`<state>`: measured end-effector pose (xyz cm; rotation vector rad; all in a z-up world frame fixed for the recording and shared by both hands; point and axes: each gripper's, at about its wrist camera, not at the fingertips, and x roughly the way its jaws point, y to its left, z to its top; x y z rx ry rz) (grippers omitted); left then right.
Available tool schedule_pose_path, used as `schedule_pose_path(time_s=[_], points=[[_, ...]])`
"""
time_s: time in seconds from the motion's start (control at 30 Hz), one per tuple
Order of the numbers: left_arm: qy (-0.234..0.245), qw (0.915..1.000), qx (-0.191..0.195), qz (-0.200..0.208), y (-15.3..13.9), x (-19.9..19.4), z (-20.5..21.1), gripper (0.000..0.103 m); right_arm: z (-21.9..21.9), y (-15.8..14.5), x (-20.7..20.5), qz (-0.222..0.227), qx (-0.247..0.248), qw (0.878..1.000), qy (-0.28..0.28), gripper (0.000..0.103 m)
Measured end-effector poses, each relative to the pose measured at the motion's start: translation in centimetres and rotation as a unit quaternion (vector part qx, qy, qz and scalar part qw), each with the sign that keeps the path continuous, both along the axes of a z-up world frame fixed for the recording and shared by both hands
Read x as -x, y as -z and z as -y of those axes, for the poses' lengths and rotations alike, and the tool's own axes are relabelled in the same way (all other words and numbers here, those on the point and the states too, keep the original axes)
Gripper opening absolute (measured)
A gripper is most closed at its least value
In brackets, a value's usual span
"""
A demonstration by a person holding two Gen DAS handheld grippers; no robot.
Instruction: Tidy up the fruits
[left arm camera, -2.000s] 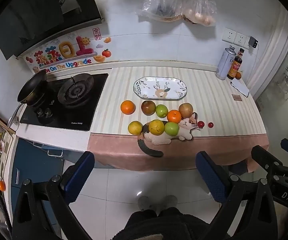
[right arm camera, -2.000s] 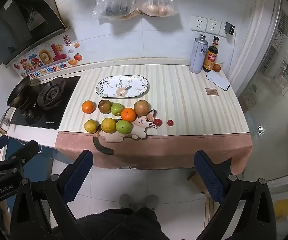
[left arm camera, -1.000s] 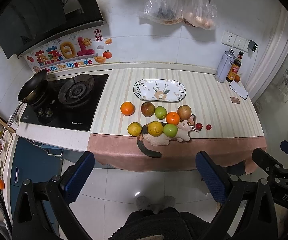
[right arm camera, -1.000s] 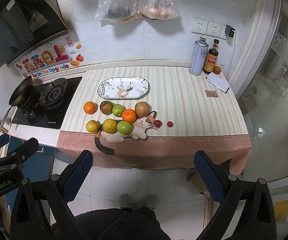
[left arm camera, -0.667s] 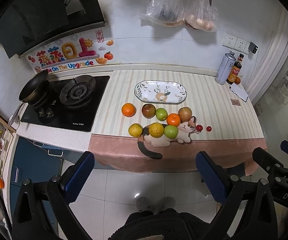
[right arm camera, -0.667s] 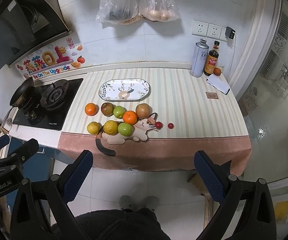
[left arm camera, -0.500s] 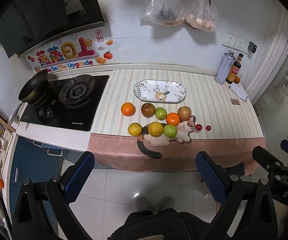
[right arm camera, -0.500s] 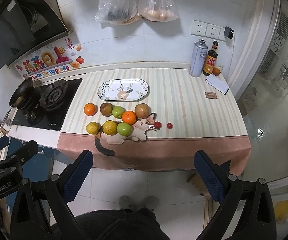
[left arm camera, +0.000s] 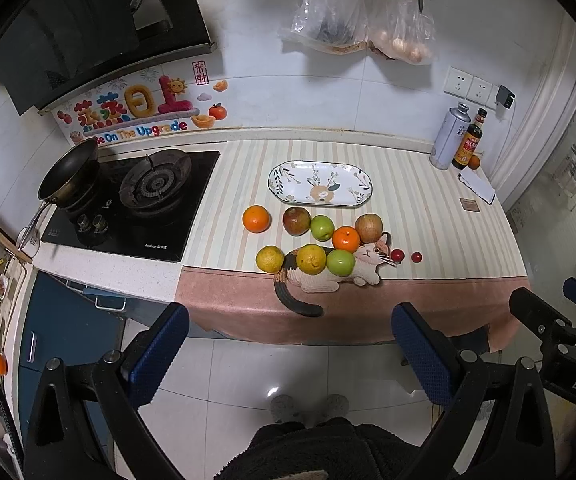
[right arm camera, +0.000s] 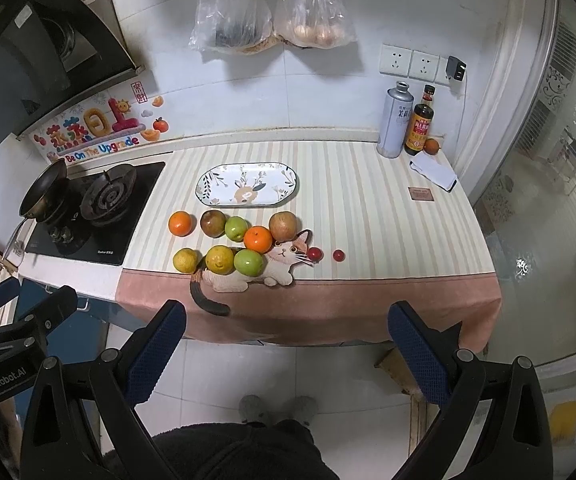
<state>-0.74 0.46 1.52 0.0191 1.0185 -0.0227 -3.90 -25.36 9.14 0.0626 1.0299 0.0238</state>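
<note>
Several fruits lie on the striped counter cloth: an orange (left arm camera: 255, 218), a dark red apple (left arm camera: 296, 221), a green apple (left arm camera: 322, 227), a second orange (left arm camera: 346, 239), a reddish apple (left arm camera: 368, 227), two yellow citrus (left arm camera: 270, 259), a green apple (left arm camera: 340, 262) and two small red tomatoes (left arm camera: 397, 255). An empty oval patterned plate (left arm camera: 319, 183) lies behind them. My left gripper (left arm camera: 288, 352) is open and empty, held back over the floor. My right gripper (right arm camera: 288, 350) is open and empty too, equally far from the counter. The fruits also show in the right wrist view (right arm camera: 258, 239).
A gas stove (left arm camera: 144, 196) with a black pan (left arm camera: 68, 170) stands left of the cloth. A metal can (right arm camera: 395, 120), a sauce bottle (right arm camera: 419, 128) and a folded white cloth (right arm camera: 433, 174) stand at the back right. Plastic bags (right arm camera: 272, 20) hang on the wall.
Both views have drifted only slightly; the grippers stay open and away from the counter. No fruit has moved.
</note>
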Motion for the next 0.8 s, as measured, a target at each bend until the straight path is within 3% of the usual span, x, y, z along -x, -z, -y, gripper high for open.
schedule_pose_path(time_s=[0.8], points=[[0.003, 1.0, 0.002, 0.0, 0.02, 0.23, 0.17, 0.103, -0.56, -0.22, -0.29, -0.001, 0.0, 1.0, 0.003, 0.103]])
